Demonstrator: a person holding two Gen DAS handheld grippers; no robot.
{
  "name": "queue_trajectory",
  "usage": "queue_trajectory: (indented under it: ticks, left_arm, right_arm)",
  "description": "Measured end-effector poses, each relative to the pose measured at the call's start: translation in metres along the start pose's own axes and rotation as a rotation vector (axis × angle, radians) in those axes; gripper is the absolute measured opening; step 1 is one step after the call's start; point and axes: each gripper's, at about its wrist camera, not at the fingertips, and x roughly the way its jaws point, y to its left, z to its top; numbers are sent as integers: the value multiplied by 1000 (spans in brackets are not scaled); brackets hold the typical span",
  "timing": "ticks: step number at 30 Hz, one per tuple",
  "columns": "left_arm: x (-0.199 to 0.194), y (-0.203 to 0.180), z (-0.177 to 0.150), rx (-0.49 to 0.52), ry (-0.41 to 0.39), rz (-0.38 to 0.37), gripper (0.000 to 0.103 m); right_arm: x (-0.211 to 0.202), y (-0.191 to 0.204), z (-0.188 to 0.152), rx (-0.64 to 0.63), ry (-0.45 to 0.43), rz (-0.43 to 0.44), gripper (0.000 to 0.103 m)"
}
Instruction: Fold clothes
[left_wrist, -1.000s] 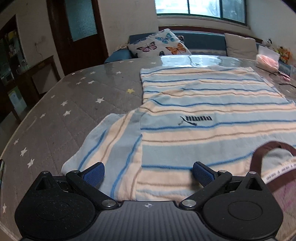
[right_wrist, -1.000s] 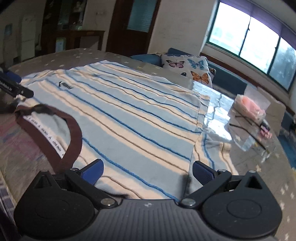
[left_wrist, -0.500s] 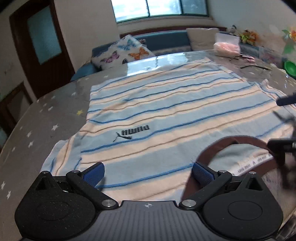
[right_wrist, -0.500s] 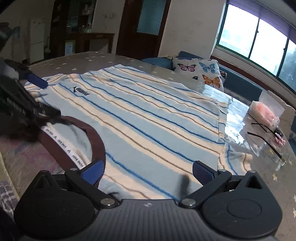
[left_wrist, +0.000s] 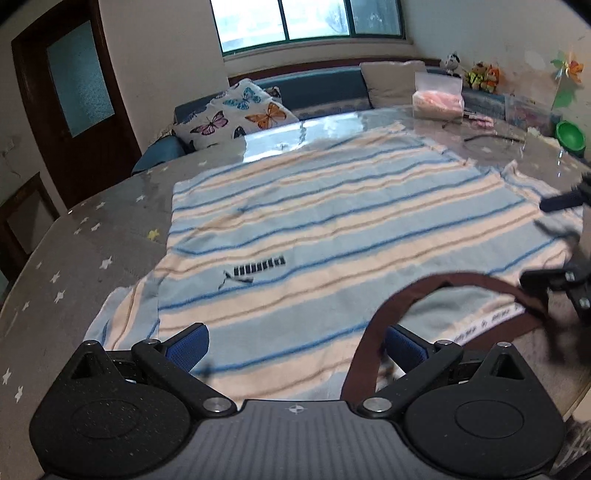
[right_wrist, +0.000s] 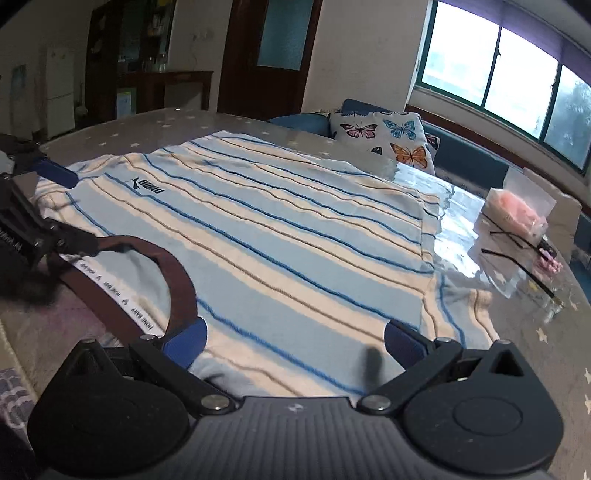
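Left wrist view shows your left gripper (left_wrist: 295, 341) spread wide, low in frame, over the striped shirt (left_wrist: 332, 229) lying flat mid-frame; your right gripper (right_wrist: 293, 341) gapes likewise beside the brown collar (right_wrist: 177, 273).

Blue-and-cream striped knit T-shirt (left_wrist: 332, 229) (brown collar (left_wrist: 436, 291), black logo) lies flat, spread front-up on the table.
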Motion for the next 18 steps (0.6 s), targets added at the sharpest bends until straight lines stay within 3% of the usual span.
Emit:
queue_trajectory:
  ticks: [5,10,14,18]
  left_arm:
    - [3,-5,14,-24,-30,-19,103]
    - [8,-13,25,-34,-39,-41,103]
    - [10,-18,30,-41,-47,-56,103]
    - [13,-24,33,-42,-43,-70,103]
  right_arm:
    - [-13,-17,-5,91,8,-6,103]
    - [-27,-55,-12,239,-23,-165,103]
    - [-26,-84,-22,311,7,-326,103]
    - [-27,-108,-35,443,30,-359,97]
